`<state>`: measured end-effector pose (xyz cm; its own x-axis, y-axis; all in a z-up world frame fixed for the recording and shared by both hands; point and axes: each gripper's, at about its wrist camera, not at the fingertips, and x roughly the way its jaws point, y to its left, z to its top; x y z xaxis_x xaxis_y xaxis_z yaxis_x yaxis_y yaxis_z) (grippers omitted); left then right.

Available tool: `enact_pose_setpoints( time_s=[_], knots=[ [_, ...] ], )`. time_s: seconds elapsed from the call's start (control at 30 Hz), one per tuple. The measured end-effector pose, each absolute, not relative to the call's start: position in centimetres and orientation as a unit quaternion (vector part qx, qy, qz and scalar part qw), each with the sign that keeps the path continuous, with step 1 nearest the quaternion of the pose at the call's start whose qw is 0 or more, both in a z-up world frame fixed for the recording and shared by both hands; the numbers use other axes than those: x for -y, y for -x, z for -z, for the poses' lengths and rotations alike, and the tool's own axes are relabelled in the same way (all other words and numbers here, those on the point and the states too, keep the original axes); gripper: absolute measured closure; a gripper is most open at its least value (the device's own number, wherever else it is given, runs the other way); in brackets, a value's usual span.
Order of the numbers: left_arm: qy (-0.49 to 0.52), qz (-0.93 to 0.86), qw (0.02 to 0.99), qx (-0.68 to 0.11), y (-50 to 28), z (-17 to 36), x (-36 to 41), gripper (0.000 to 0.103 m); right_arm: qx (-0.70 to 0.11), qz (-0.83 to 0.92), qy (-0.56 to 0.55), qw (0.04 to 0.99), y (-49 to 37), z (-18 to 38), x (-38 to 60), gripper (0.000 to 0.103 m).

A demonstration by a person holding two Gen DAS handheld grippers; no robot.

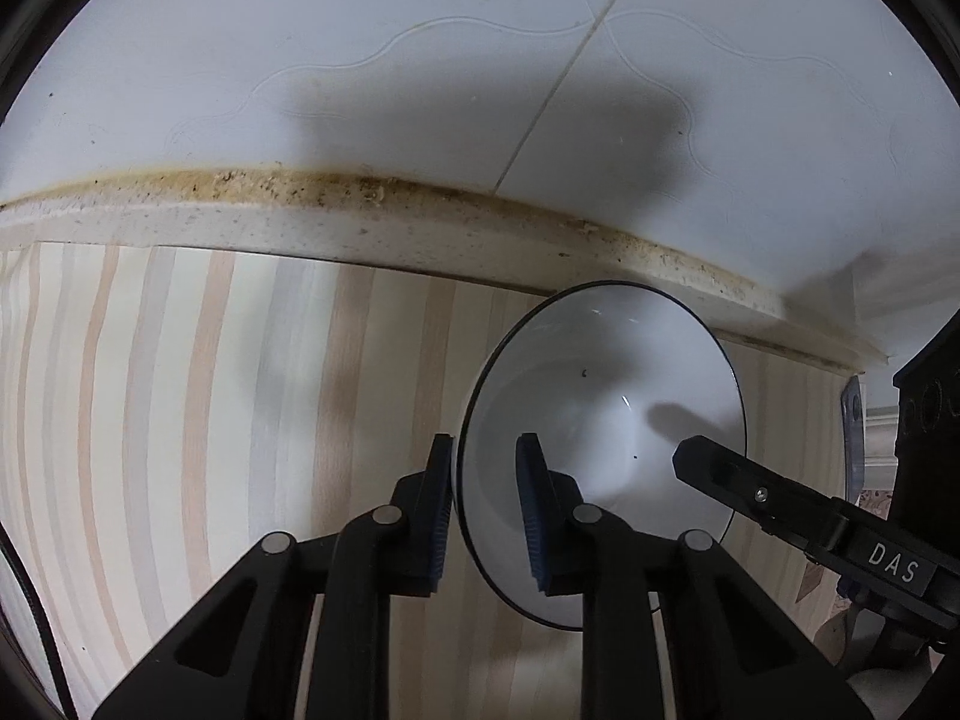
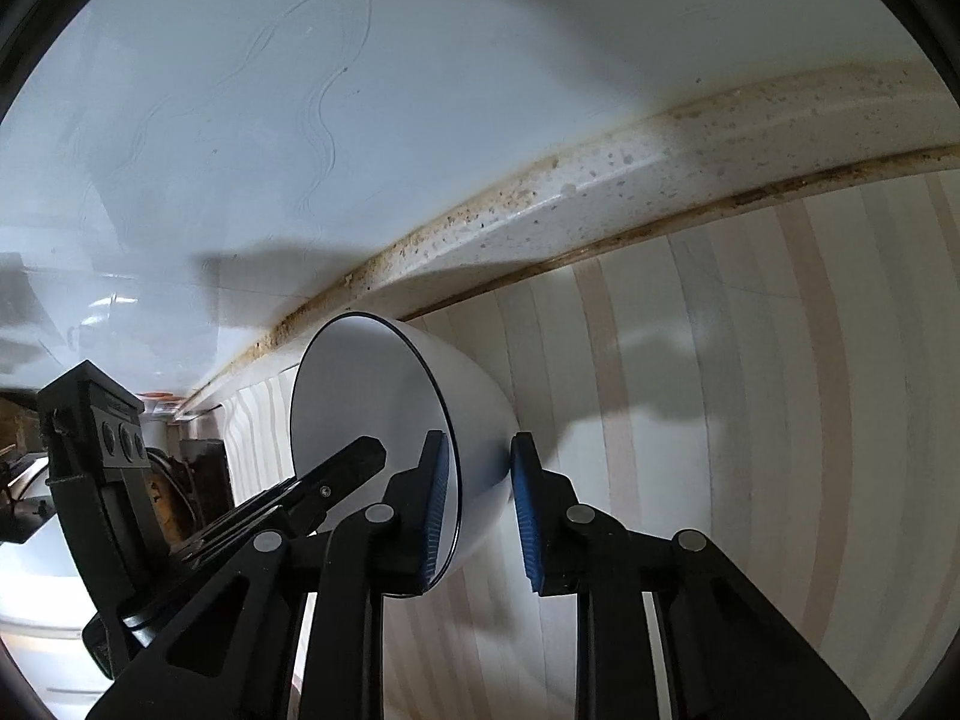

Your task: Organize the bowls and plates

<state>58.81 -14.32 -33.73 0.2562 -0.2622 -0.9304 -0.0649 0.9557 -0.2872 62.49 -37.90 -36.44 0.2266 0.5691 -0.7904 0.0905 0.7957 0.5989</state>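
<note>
Over the striped beige worktop, one white ceramic bowl with a thin dark rim is up off the surface, tipped on its side; only this single bowl shows, no plates visible. Two grippers in play. Left gripper straddles the bowl's rim, one blue pad outside the wall, one inside, jaws close on the wall but contact on both pads is hard to confirm. Right gripper has one pad inside the rim and the other on the outer wall near the base, jaws closed onto the wall. Bowl axis runs roughly horizontal: in the left wrist view the mouth faces the camera, in the right wrist view it opens toward the left gripper. Stained, speckled pale upstand runs along the worktop's back edge just behind the bowl, with white glossy wall tiles above. Open striped surface to the left in the left view and to the right in the right view. Dark clutter sits at the right view's left edge, too blurred to identify.
</note>
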Motion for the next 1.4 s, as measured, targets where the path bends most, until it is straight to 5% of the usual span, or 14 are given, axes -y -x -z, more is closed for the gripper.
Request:
enact_pose_setpoints(
  time_s=[0.6, 1.4],
  knots=[
    [0.104, 0.084, 0.814, -0.565, -52.3, 27.3, 15.1, 0.085, -0.575, -0.179, -0.25, 0.758, -56.5, 31.6, 37.6, 0.082],
    [0.061, 0.191, 0.815, -0.544, -34.4, 21.6, 22.2, 0.085, -0.529, -0.13, -0.269, 0.795, -31.9, 24.0, 45.6, 0.082]
  ],
)
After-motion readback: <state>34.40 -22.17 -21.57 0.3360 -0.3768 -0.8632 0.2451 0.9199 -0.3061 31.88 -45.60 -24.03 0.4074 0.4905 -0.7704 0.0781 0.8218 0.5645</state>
